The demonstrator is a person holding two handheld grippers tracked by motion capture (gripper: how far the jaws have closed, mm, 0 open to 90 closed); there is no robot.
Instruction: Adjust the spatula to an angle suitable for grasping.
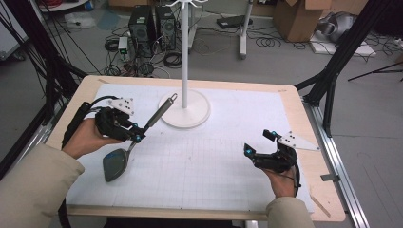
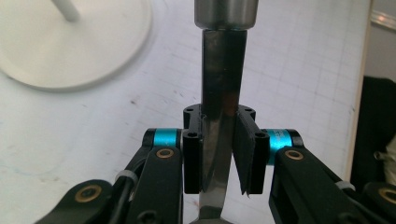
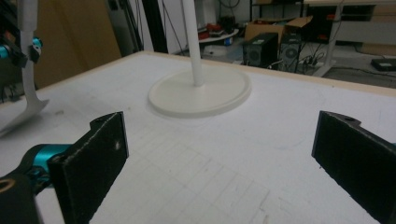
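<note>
The left gripper [image 1: 135, 135] is clamped on the flat metal neck of a spatula [image 1: 142, 137], at the left side of the table [image 1: 304, 118]. In the left gripper view both pads press against the neck [image 2: 219, 154] from either side, with the round steel handle [image 2: 226, 14] continuing beyond the jaws. The spatula lies tilted: its dark blade [image 1: 114, 164] sits low at the near left, at the white mat [image 1: 214, 161], though contact cannot be confirmed, while the handle, ending in a wire hanging loop [image 1: 172, 98], points far and right toward the round base of a white stand [image 1: 187, 111]. The right gripper [image 1: 259, 142] is at the near right of the mat, well apart from the spatula, its jaws spread wide with nothing between them
</note>
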